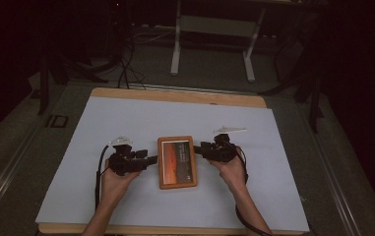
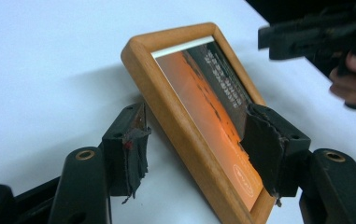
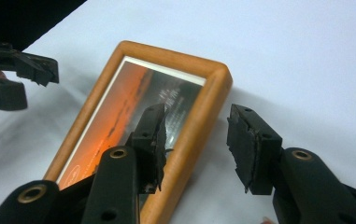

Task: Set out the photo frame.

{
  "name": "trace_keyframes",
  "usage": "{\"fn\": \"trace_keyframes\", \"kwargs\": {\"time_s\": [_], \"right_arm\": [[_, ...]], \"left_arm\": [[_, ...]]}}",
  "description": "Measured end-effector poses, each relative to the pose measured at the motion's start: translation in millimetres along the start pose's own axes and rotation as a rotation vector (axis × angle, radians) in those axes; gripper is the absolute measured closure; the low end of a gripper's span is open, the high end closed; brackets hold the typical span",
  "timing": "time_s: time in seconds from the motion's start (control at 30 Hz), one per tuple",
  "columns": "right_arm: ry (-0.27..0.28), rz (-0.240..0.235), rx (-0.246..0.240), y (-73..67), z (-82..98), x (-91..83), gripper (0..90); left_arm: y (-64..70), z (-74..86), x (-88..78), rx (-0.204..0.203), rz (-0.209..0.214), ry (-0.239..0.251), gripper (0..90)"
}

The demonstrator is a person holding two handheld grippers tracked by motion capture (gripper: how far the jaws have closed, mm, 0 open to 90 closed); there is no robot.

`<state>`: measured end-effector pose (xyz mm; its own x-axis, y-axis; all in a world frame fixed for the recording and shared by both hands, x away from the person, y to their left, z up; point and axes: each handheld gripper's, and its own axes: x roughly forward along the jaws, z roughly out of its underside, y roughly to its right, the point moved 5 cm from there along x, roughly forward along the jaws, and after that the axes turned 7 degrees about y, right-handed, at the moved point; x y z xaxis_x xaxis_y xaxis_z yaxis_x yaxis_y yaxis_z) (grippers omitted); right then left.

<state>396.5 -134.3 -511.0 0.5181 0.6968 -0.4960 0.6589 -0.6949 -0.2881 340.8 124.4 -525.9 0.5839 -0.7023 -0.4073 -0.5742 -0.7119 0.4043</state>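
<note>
The wooden picture frame (image 1: 177, 162) lies flat on the worktop (image 1: 126, 118); left gripper (image 1: 151, 161) at nine o'clock and right gripper (image 1: 198, 149) at three straddle its long edges, jaws released, likely to lift it evenly.

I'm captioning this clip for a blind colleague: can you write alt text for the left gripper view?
A wooden picture frame holding an orange sunset print lies on a white table cover, its long side rail sitting between the two open black jaws of the left claw. At the upper right, the right claw and the fingers holding it hover beside the frame's far side.
</note>
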Motion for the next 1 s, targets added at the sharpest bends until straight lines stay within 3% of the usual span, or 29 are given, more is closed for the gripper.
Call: {"fn": "trace_keyframes", "kwargs": {"time_s": [0.33,0.43,0.5,0.67,0.8,1.0], "right_arm": [[0.000,0.023,-0.056,-6.3,-13.8,12.7,57.6],[0.004,0.035,-0.071,-7.3,-17.7,17.3,63.6],[0.001,0.043,-0.090,-8.4,-19.5,20.4,72.6],[-0.004,0.070,-0.181,-12.9,-21.5,28.8,89.4],[-0.018,0.072,-0.216,-17.1,-22.0,37.2,89.8],[-0.038,0.071,-0.219,-17.2,-18.8,49.4,89.9]], "left_arm": [[8.8,3.7,2.6,0.002,0.028,-0.012,40.0],[9.1,4.4,1.9,0.004,0.027,-0.015,39.9],[9.8,4.5,1.5,0.017,0.016,-0.018,39.9],[12.1,5.5,3.6,0.029,0.014,-0.032,38.9],[12.4,7.4,5.8,0.031,0.003,-0.040,37.2],[12.1,8.9,7.6,0.031,-0.008,-0.044,34.9]]}}
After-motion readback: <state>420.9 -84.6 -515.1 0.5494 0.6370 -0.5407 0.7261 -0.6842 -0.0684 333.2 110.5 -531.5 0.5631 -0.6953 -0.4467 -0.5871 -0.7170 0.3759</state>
